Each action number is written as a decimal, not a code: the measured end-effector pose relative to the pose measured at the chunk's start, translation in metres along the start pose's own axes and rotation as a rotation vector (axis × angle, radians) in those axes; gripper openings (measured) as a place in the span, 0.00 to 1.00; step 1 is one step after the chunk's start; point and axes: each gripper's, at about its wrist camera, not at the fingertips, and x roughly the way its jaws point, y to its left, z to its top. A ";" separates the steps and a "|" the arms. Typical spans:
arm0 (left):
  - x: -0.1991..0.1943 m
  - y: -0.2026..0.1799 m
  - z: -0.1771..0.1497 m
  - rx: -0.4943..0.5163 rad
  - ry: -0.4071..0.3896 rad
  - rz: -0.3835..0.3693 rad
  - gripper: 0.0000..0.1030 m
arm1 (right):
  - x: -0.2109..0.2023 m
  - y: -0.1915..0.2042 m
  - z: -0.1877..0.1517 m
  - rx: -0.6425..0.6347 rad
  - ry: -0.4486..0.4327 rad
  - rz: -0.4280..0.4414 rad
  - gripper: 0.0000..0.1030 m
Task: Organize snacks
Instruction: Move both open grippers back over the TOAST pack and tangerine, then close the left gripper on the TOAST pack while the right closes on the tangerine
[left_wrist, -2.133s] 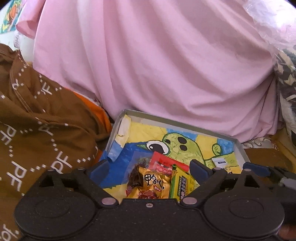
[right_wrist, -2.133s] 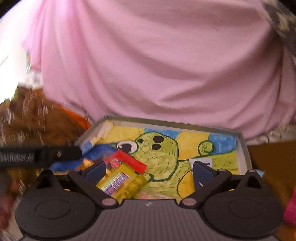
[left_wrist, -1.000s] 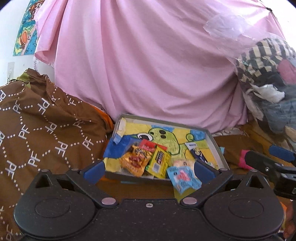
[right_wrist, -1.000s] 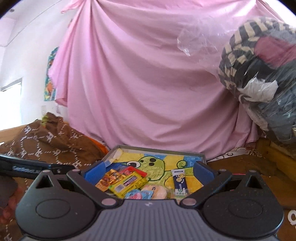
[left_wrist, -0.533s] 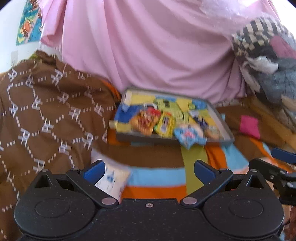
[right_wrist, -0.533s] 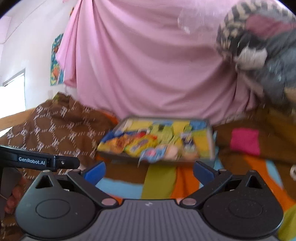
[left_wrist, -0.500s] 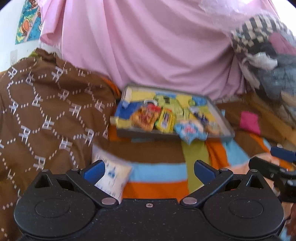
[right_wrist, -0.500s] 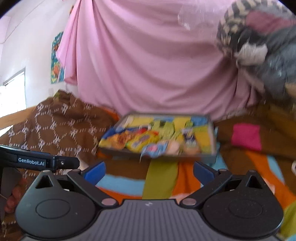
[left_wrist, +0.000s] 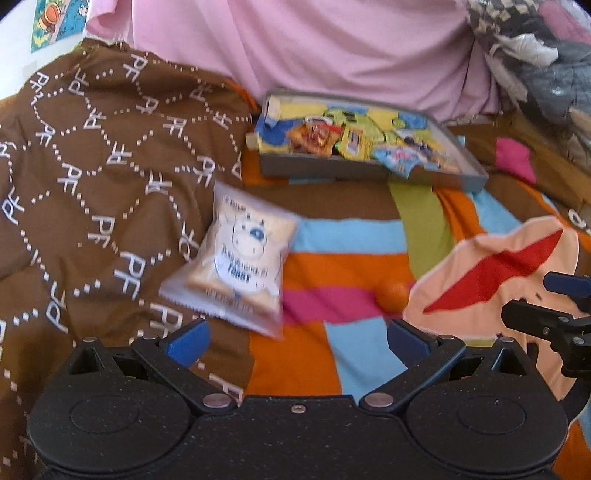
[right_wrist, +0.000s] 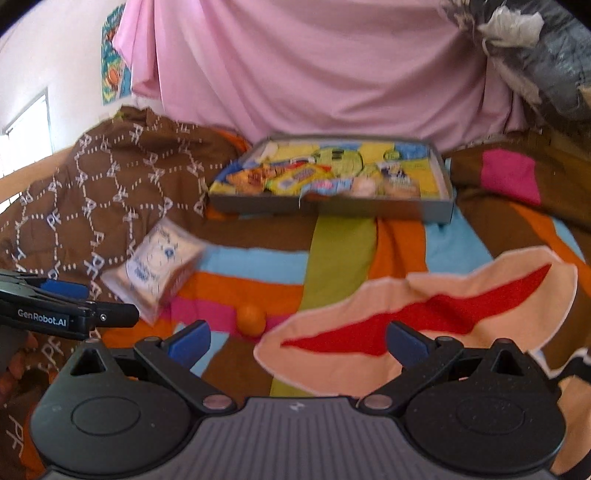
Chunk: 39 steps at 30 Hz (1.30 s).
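Left tongs (left_wrist: 297, 338), released and holding nothing, with blue pads (left_wrist: 186, 340) spread wide above the striped blanket (left_wrist: 354, 240); right tongs (right_wrist: 297, 339), likewise released and empty, poised over a peach-and-red patch (right_wrist: 424, 314) of the same bedding. Both tongs have drawn well back from the tray (left_wrist: 369, 173), which a moment ago filled the lower part of each view with the pads nearly at its contents and now lies far off against the pink sheet (left_wrist: 332, 48). The tray holds the snacks already gathered (left_wrist: 351, 142): orange, yellow and pale-blue packets lying loosely together, one blue packet overhanging the near wall. The retreat brings into view what remains outside the tray: a clear toast packet (left_wrist: 240, 266) printed with a cartoon cow, resting partly on the brown patterned cloth (left_wrist: 92, 166) just ahead of the left tongs, and a small orange round object (right_wrist: 251, 319) near the right tongs, too blurred to identify. The likely next step is collecting the toast packet, the left tongs being nearest; its slack, crinkly film may slip unless gripped at an edge.
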 end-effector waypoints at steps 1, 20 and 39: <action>0.001 0.000 -0.002 0.000 0.007 0.001 0.99 | 0.001 0.000 -0.002 0.000 0.008 0.001 1.00; 0.012 -0.003 0.001 0.030 0.051 0.037 0.99 | 0.022 0.010 -0.019 -0.056 0.143 0.018 1.00; 0.035 0.022 0.019 0.082 0.045 0.110 0.99 | 0.063 0.025 -0.004 -0.070 0.155 0.009 1.00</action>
